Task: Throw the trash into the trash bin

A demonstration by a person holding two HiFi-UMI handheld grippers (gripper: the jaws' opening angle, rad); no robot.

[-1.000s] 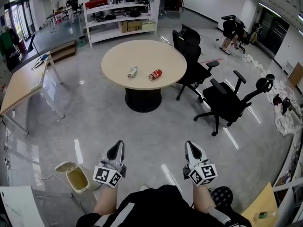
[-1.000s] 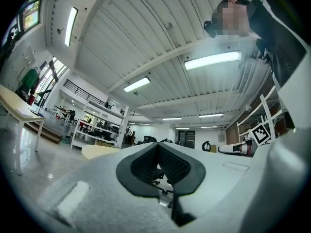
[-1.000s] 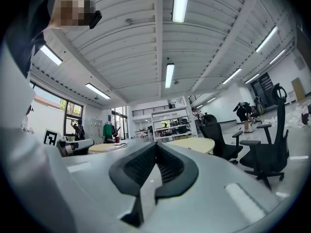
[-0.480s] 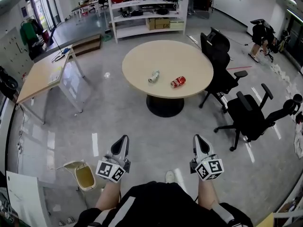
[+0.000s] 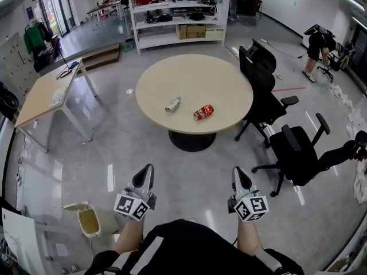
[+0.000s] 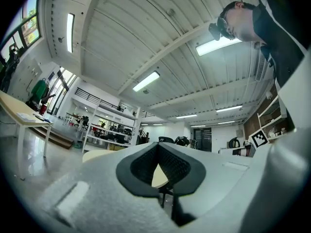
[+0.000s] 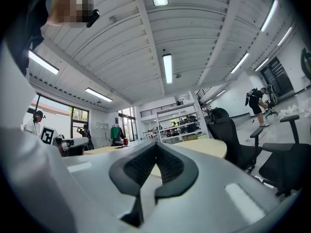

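Note:
A red can (image 5: pixel 203 112) and a crumpled silver can (image 5: pixel 172 103) lie on their sides near the front of the round beige table (image 5: pixel 195 73). The table's rim also shows in the right gripper view (image 7: pixel 206 147). A beige trash bin (image 5: pixel 89 220) with its lid flipped open stands on the floor at lower left, just left of my left gripper. My left gripper (image 5: pixel 143 173) (image 6: pixel 158 145) and right gripper (image 5: pixel 239 175) (image 7: pixel 156 144) are held side by side over the floor, short of the table. Both point at it, shut and empty.
Two black office chairs (image 5: pixel 261 85) (image 5: pixel 301 150) stand right of the table. A wooden desk (image 5: pixel 49 96) is at left and white shelves (image 5: pixel 172 16) at the back. A person (image 5: pixel 318 44) bends over at far right. Grey floor lies between me and the table.
The table with both cans has come closer and grown in the head view. The bin has slid towards the lower left corner. Both grippers keep their place in the view, shut.

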